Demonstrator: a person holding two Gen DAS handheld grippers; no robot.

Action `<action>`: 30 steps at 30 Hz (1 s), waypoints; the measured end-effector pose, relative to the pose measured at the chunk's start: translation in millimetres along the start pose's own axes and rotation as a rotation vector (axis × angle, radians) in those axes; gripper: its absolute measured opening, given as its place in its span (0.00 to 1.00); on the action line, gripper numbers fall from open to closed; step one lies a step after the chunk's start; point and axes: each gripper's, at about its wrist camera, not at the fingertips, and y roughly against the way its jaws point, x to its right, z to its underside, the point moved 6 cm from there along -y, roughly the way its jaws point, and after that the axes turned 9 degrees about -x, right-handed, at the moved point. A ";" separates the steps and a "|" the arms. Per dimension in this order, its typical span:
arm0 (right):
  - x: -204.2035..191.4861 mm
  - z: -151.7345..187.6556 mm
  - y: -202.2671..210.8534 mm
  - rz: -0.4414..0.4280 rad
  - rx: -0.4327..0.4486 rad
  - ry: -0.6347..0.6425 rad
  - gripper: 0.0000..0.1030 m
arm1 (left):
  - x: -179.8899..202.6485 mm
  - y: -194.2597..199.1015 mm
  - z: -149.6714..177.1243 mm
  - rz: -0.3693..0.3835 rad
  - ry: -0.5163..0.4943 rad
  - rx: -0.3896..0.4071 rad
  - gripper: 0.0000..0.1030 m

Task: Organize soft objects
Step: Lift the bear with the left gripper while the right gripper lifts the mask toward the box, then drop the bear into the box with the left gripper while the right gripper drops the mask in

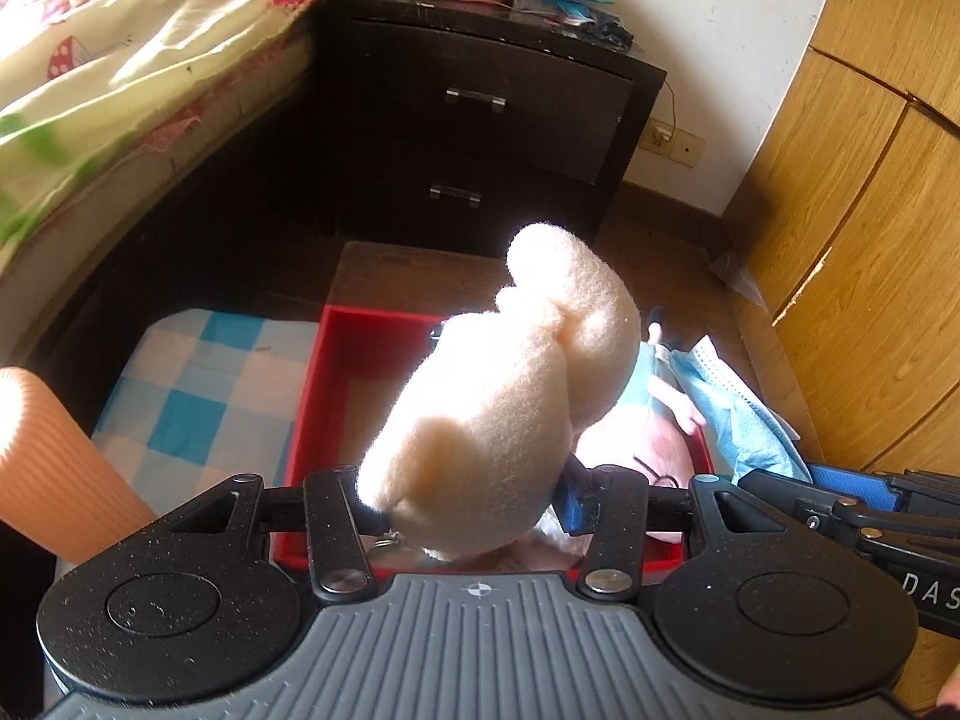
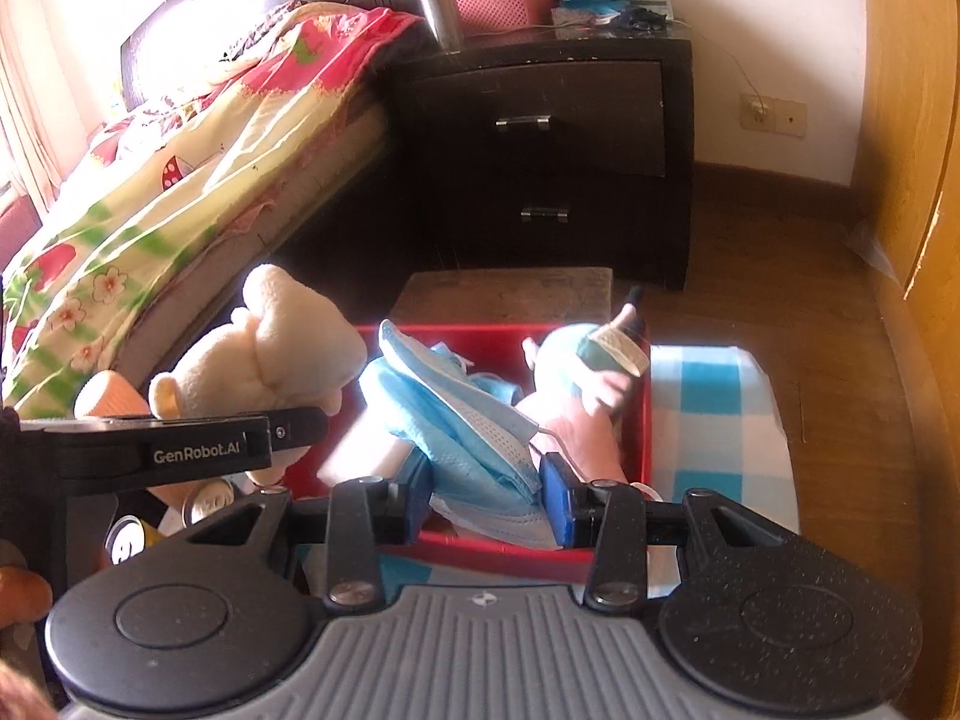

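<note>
My left gripper [image 1: 474, 504] is shut on a cream plush toy [image 1: 510, 396] and holds it above the left part of a red box [image 1: 312, 396]. The same toy shows in the right wrist view [image 2: 264, 348], at the box's left side. My right gripper [image 2: 486, 498] is shut on a bundle of blue face masks [image 2: 462, 420] over the red box [image 2: 645, 420]. A pink plush doll with a teal top [image 2: 576, 384] lies inside the box; it also shows in the left wrist view [image 1: 654, 420].
The box sits on a blue-and-white checked cloth [image 1: 198, 396]. A bed with a floral quilt [image 2: 156, 198] is on the left, a dark nightstand [image 2: 558, 150] behind, a wooden wardrobe [image 1: 870, 210] on the right. An orange cylinder [image 1: 54, 468] and cans [image 2: 204, 501] lie at the left.
</note>
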 end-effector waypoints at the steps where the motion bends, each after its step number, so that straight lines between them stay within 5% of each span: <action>1: -0.8 -3.6 -2.0 0.003 0.001 0.003 0.16 | -0.8 -1.7 -1.3 -0.004 -0.002 0.003 0.48; 30: 4.1 -44.1 -95.2 0.028 -0.041 -0.018 0.19 | -25.5 -66.8 -34.9 -0.079 0.063 -0.051 0.56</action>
